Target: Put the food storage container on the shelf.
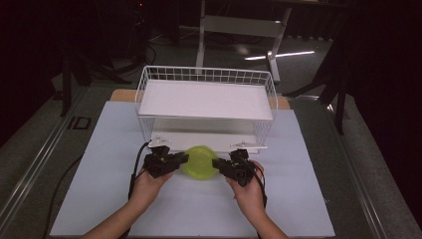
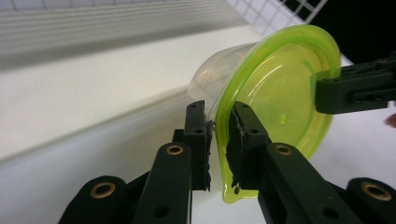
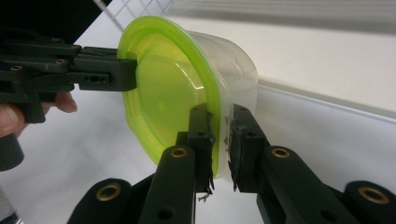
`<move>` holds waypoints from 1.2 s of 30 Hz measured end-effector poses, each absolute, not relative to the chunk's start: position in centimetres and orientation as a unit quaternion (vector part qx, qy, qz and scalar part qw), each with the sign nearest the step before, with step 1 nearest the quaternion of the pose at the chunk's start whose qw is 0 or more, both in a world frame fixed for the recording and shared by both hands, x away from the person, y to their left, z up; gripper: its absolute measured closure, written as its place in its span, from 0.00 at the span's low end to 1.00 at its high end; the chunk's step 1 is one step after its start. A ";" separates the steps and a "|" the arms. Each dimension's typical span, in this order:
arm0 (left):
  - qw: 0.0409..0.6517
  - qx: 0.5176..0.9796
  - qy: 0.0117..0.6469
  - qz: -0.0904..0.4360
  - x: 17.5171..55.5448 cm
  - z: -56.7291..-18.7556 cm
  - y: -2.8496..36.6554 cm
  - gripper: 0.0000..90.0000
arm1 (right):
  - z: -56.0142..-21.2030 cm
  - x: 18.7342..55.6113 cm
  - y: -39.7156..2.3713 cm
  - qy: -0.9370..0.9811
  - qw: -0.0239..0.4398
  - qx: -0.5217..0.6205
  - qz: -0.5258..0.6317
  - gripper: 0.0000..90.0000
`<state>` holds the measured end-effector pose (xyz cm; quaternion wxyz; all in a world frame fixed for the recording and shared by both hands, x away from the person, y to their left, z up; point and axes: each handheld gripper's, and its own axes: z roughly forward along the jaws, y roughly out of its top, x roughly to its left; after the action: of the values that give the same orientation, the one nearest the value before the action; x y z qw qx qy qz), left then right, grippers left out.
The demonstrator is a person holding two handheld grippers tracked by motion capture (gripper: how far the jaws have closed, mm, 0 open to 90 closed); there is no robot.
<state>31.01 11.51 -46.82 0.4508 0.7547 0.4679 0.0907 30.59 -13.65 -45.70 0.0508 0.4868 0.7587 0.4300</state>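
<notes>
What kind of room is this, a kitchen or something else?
Probably a lab or recording studio, not a kitchen: a white table stands in a dark room with metal stands behind, and a person holds a lidded container with the left claw and right claw.

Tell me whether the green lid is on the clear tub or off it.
On. The green lid caps the clear tub, and the left tongs and right tongs pinch its rim from opposite sides.
</notes>
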 end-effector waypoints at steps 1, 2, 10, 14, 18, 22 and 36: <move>0.447 0.756 0.468 0.099 31.3 -46.8 11.2 0.88 | -45.8 30.9 -13.7 0.757 0.051 0.489 0.429 0.89; 0.446 0.756 0.469 0.101 31.6 -46.9 11.0 0.88 | -45.9 31.2 -13.8 0.757 0.053 0.491 0.428 0.89; 0.443 0.755 0.473 0.106 33.6 -47.6 10.1 0.88 | -46.8 33.2 -14.5 0.748 0.060 0.507 0.425 0.89; 0.450 0.756 0.463 0.106 34.5 -47.8 10.0 0.88 | -47.0 33.8 -14.7 0.745 0.059 0.510 0.426 0.89; 0.459 0.755 0.455 0.111 35.2 -48.3 10.3 0.88 | -47.1 34.6 -14.5 0.743 0.067 0.511 0.427 0.89; 0.465 0.752 0.454 0.110 35.9 -49.0 10.5 0.88 | -47.5 35.2 -14.3 0.744 0.074 0.510 0.425 0.89; 0.485 0.761 0.409 0.135 36.7 -49.9 10.2 0.80 | -48.2 36.7 -14.6 0.732 0.094 0.523 0.426 0.84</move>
<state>36.70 10.20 -49.93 0.4855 0.7605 0.4095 0.1352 36.70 -14.55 -48.21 0.0942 0.5228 0.7323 0.4260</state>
